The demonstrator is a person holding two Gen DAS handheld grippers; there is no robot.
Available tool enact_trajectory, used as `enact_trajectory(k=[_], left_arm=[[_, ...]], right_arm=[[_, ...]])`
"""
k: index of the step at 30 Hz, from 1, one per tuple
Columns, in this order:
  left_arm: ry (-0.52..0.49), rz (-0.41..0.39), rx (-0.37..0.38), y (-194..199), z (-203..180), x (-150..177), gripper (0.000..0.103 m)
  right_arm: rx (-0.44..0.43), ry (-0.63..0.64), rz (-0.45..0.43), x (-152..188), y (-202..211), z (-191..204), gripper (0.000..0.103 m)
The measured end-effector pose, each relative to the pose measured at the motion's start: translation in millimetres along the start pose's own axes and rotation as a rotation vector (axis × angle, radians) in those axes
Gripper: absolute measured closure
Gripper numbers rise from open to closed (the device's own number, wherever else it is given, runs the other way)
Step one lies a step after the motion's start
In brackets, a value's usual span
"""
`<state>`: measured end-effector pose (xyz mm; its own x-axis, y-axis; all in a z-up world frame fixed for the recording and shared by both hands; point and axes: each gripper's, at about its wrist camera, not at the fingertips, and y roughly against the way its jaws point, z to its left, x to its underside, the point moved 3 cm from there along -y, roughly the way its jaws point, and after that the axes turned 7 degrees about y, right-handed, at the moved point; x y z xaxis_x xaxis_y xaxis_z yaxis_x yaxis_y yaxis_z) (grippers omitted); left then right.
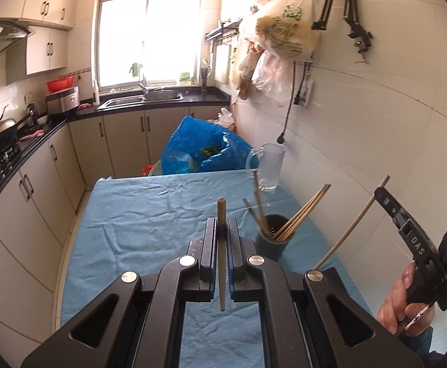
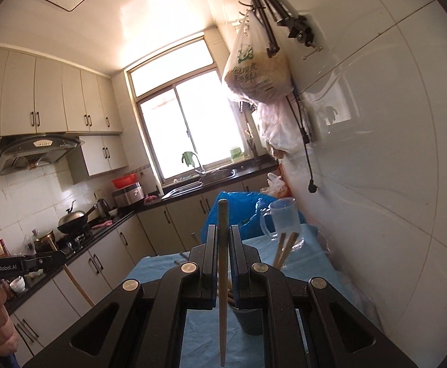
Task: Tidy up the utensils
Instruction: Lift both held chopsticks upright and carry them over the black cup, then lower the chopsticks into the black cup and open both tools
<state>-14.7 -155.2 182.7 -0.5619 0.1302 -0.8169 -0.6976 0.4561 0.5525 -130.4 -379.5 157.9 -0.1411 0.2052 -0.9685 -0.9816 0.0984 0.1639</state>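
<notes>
My left gripper (image 1: 222, 224) is shut on a single chopstick (image 1: 222, 254), held above the blue tablecloth (image 1: 137, 214). A dark cup (image 1: 273, 243) with several chopsticks (image 1: 300, 214) stands just right of it on the table. My right gripper (image 2: 223, 233) is shut on another chopstick (image 2: 222, 276), raised above the dark cup (image 2: 249, 317). From the left wrist view the right gripper (image 1: 380, 191) shows at the far right with its chopstick (image 1: 351, 224) slanting down toward the table.
A clear glass mug (image 1: 269, 165) stands at the table's far right corner, by the white tiled wall. A blue plastic bag (image 1: 202, 147) sits beyond the table's far edge. Kitchen counters with a wok (image 1: 1, 132) run along the left. Plastic bags (image 1: 285, 30) hang on the wall.
</notes>
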Motion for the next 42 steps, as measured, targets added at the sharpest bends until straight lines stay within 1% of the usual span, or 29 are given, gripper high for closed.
enact_trajectory(k=[5,12,19,27,34,38,42], left_arm=[[-0.019,-0.003,0.029,-1,-18,-8,0.098],[-0.043,0.001,0.058,-13,-44,-23,0.098],[-0.052,0.011,0.085,-31,-66,-39,0.098],[-0.074,-0.010,0.116,-48,-93,-61,0.098],[-0.067,-0.015,0.114,-74,-100,-74,0.098],[-0.043,-0.008,0.110,-98,-98,-81,0.098],[-0.015,-0.007,0.115,-123,-94,-83,0.098]], right_arm=[[0.014,-0.004,-0.014,-6,5,-9,0.095],[0.031,0.009,-0.040,-18,7,-17,0.095],[0.031,-0.003,-0.044,-29,-5,-28,0.095],[0.037,0.009,-0.055,-39,-22,-29,0.095],[0.056,0.013,-0.070,-45,-44,-32,0.095],[0.058,0.006,-0.066,-46,-60,-35,0.095],[0.071,0.006,-0.049,-39,-81,-38,0.095]])
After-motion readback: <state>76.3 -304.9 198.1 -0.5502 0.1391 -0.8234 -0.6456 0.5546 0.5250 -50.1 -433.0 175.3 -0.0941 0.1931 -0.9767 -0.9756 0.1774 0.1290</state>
